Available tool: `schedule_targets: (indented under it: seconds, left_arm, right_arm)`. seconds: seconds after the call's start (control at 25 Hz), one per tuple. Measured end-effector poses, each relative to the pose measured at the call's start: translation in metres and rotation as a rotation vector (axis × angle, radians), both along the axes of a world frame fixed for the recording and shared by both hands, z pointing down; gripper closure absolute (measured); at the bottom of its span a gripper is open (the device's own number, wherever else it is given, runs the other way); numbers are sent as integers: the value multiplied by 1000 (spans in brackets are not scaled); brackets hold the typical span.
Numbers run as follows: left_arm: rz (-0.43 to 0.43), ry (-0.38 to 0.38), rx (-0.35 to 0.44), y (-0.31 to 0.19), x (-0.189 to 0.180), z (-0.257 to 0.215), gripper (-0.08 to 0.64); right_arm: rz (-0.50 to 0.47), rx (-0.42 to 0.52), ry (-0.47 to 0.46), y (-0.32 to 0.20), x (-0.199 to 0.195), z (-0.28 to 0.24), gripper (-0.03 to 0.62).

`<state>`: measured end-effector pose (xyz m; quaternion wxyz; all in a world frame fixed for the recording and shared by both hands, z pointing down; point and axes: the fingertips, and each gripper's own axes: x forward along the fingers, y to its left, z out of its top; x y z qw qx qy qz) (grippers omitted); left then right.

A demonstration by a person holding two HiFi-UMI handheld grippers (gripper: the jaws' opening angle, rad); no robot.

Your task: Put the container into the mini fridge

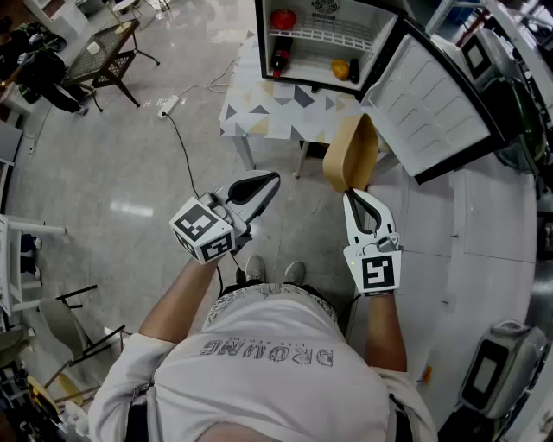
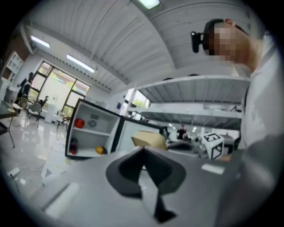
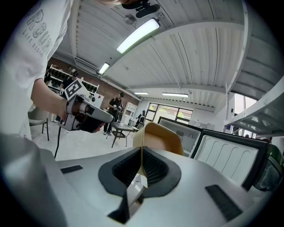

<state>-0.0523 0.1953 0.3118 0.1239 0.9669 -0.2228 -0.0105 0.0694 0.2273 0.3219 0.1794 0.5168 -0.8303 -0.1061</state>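
Note:
A tan, bowl-like container (image 1: 352,152) hangs tilted in the air, and my right gripper (image 1: 348,192) is shut on its rim. In the right gripper view the jaws pinch the thin wall of the container (image 3: 162,136). The mini fridge (image 1: 324,41) stands with its door (image 1: 432,99) swung wide to the right, just ahead of the container. On its shelves are a red fruit (image 1: 282,17), a bottle (image 1: 279,59) and an orange fruit (image 1: 340,67). My left gripper (image 1: 270,179) is shut on nothing and sits left of the container, above the floor. The left gripper view also shows the container (image 2: 148,139).
The fridge rests on a small table with a patterned cloth (image 1: 276,110). A white counter (image 1: 497,220) runs along the right, with a grey appliance (image 1: 494,367) at its near end. A power strip and cable (image 1: 169,105) lie on the floor. Chairs (image 1: 108,50) stand far left.

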Motion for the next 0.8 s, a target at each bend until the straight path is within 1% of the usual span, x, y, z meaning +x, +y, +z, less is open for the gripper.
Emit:
schedule_targets:
  seconds: [0.32, 0.44, 0.8]
  left_arm:
    - [-9, -3, 5, 5, 9, 2, 552]
    - [-14, -7, 9, 9, 15, 2, 552]
    - [-37, -34, 36, 21, 39, 3, 552]
  right_arm:
    - [-11, 3, -3, 4, 8, 2, 580]
    - [-18, 19, -7, 7, 12, -1, 580]
    - [-50, 43, 8, 19, 32, -2, 580]
